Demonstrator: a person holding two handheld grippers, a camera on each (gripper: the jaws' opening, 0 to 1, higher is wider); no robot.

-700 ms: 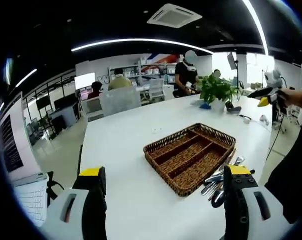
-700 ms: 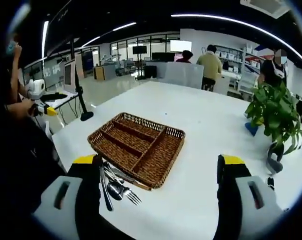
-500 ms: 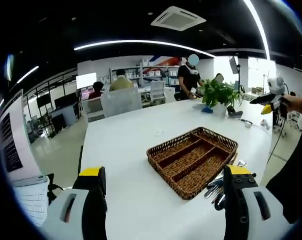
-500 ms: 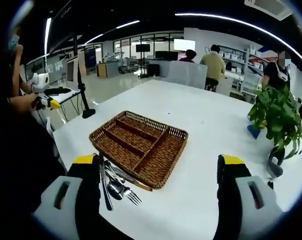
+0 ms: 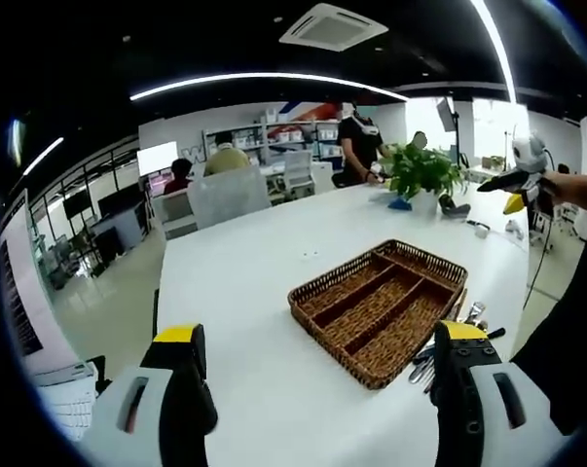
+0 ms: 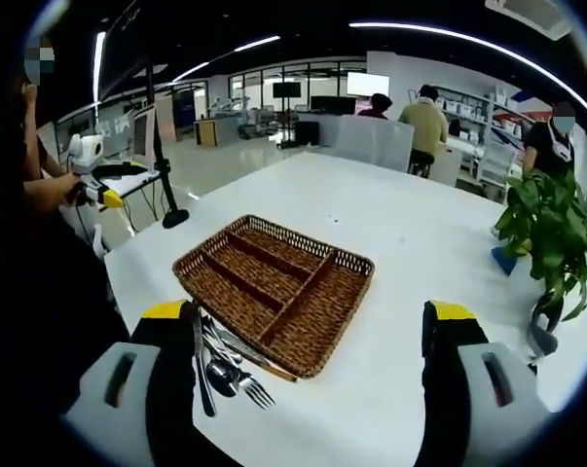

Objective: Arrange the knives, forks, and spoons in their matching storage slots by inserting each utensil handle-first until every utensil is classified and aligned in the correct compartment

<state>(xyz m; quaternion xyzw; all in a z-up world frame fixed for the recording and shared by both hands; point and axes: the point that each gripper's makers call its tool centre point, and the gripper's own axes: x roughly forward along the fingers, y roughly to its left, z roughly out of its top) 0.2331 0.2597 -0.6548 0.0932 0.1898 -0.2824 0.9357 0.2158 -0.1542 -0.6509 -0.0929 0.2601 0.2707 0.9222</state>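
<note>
A brown wicker tray [image 5: 385,364] [image 6: 327,345] with several long compartments lies on the white table [image 5: 244,292] [image 6: 400,243]; its slots look bare. A loose heap of metal knives, forks and spoons [image 6: 225,365] [image 5: 447,342] lies on the table against the tray's near side. My left gripper [image 5: 317,384] hovers open above the table, short of the tray. The right gripper [image 6: 308,365] is open too, its left jaw in front of the cutlery heap. Neither holds anything.
A potted green plant [image 5: 421,175] [image 6: 551,229] stands at the table's far end, with a blue object [image 6: 500,260] beside it. Another person's hand holds a gripper [image 5: 522,185] [image 6: 93,185] past the table edge. People, chairs and shelves fill the office behind.
Both views have shifted slightly, so the tray sits a little differently in frame. The tray and cutlery lie where they were, and both grippers stay open.
</note>
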